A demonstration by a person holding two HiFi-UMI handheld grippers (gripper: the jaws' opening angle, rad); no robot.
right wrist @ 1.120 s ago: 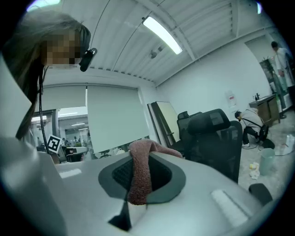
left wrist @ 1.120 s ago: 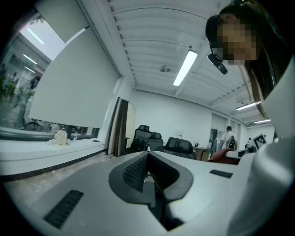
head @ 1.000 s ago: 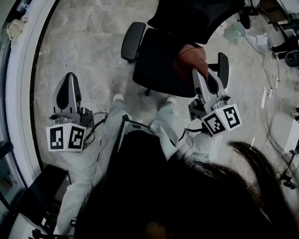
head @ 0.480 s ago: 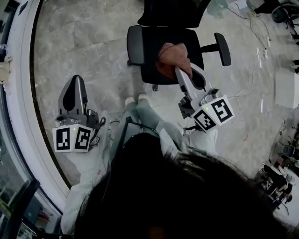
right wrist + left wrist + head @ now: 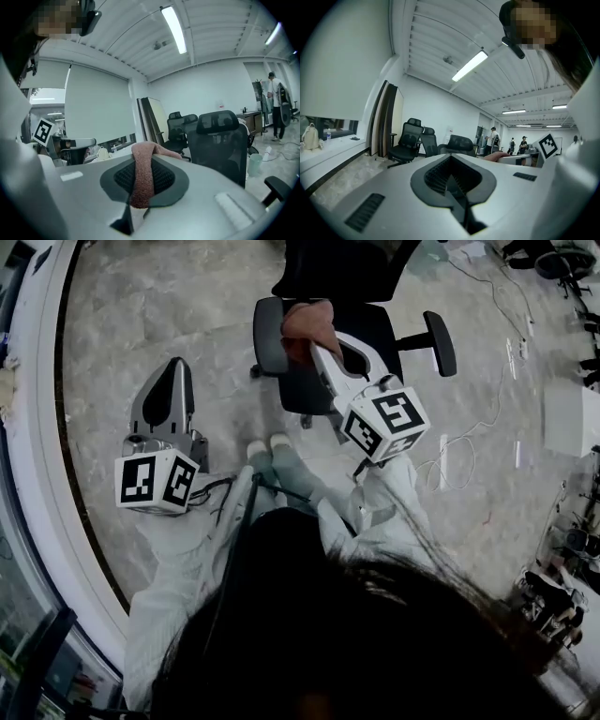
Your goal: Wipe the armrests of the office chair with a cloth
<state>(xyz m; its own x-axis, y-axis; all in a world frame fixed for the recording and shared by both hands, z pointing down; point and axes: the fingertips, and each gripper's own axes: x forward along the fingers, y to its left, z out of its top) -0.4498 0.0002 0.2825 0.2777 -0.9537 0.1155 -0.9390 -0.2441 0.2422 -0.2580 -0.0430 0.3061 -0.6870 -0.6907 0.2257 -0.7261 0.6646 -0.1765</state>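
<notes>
The black office chair stands at the top of the head view, its left armrest and right armrest sticking out at the sides. My right gripper is shut on a pinkish-red cloth, held over the seat just right of the left armrest; contact cannot be told. In the right gripper view the cloth hangs out between the jaws, with the chair's back beyond. My left gripper hangs over the floor left of the chair, shut and empty.
A white curved ledge runs down the left side. Cables lie on the floor right of the chair, near a white box. The person's feet stand just before the chair. Other office chairs stand farther off.
My right gripper has carried the cloth leftward, from over the seat's middle to beside the left armrest. The left gripper has shifted slightly up and right.
</notes>
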